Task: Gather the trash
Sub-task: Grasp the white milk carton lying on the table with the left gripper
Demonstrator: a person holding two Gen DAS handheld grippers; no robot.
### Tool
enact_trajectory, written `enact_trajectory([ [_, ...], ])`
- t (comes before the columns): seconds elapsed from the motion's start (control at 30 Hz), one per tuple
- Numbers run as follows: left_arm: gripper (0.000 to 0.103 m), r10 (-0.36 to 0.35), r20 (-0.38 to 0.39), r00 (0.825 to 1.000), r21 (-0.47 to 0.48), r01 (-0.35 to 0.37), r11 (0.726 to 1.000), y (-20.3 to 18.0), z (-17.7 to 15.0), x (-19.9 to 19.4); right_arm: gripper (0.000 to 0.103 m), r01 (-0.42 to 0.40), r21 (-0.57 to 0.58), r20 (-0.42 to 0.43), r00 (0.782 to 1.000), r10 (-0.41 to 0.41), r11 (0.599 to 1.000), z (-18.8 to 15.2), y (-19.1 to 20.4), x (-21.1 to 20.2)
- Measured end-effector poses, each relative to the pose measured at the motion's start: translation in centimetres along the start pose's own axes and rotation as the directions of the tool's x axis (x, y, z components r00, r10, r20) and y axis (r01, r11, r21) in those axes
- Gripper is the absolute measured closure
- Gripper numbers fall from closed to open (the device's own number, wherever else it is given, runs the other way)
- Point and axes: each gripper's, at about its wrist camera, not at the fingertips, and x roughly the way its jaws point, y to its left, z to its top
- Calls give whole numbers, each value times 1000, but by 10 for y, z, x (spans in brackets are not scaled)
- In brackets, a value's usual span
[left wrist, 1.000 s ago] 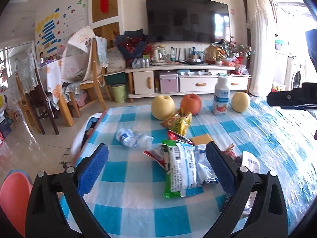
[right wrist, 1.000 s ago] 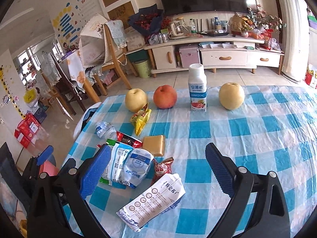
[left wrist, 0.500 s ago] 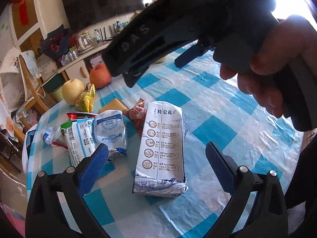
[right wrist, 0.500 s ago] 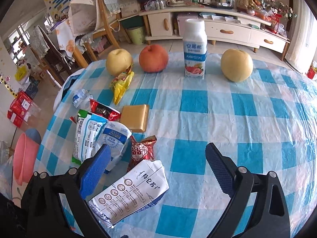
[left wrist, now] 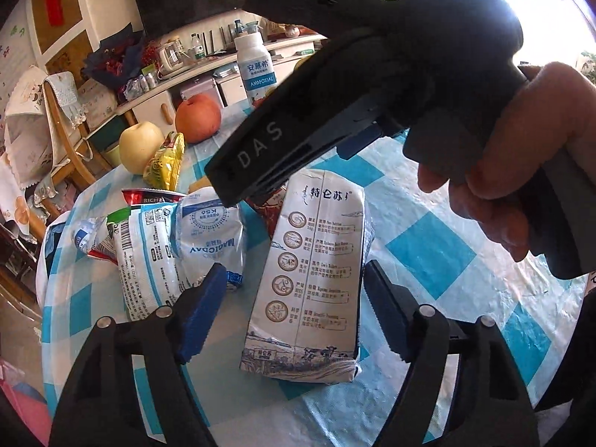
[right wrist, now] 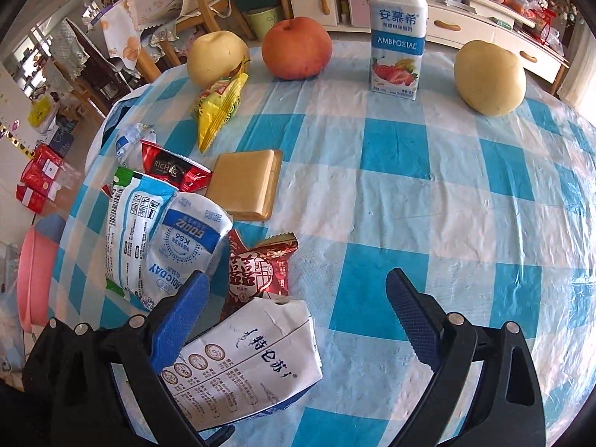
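Swinging in from the table's edge within a second, the left gripper, fingers spread, now straddles the flattened milk carton on the checked tablecloth, while the right gripper hovers open; no wrapper looks collected yet.

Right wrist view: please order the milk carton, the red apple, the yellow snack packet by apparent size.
1. milk carton, largest, though nearest the camera.
2. red apple.
3. yellow snack packet, looking close to the apple.
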Motion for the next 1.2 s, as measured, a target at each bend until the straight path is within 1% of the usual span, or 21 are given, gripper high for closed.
enact_trajectory([
  [0.03,32,-2,-14,1000,4,2,1000,-2,-1,3,23,-7,4,-11,1000,7,1000,1,0,3],
  [0.07,39,-5,-22,1000,2,5,1000,-3,-2,4,25,-8,8,-20,1000,8,1000,1,0,6],
  [0.1,44,-8,-28,1000,-3,8,1000,-3,-3,5,25,-4,6,-24,1000,4,1000,1,0,8],
  [0.17,45,-12,-32,999,-12,12,1000,-2,-3,4,25,8,-8,-19,1000,-8,1000,1,2,9],
  [0.23,47,-20,-33,999,-12,20,1000,-1,-3,2,25,2,-12,-17,1000,-2,1000,2,4,10],
  [0.33,48,-33,-30,999,-25,32,999,3,-4,-3,25,-2,3,-13,1000,2,1000,4,0,9],
  [0.5,48,-89,-5,996,-65,89,994,10,-6,-17,25,-61,82,16,998,59,995,9,-16,-1],
  [0.53,48,-99,-2,995,-73,98,993,12,-6,-20,24,-63,84,24,998,61,995,10,-17,-3],
  [0.63,48,-117,7,993,-114,117,987,21,-6,-27,24,-28,85,50,998,24,996,11,-19,-8],
  [0.7,48,-116,19,993,-140,118,983,29,-6,-32,24,-36,115,57,998,30,993,12,-27,-10],
  [0.8,48,-106,40,994,-192,112,975,47,-7,-40,24,3,114,59,998,-10,993,11,-32,-11],
  [0.87,48,-97,44,994,-232,105,967,57,-10,-44,24,-8,113,49,999,2,994,9,-30,-8],
  [0.93,48,-80,56,995,-266,92,959,68,-12,-48,24,-7,89,36,999,4,996,7,-22,-4],
  [1.03,48,-59,72,996,-301,78,950,83,-13,-53,25,-19,66,37,999,16,998,7,-13,-2],
  [1.2,48,-44,80,996,-345,69,936,99,-16,-57,25,-54,42,33,998,53,998,7,0,2],
])
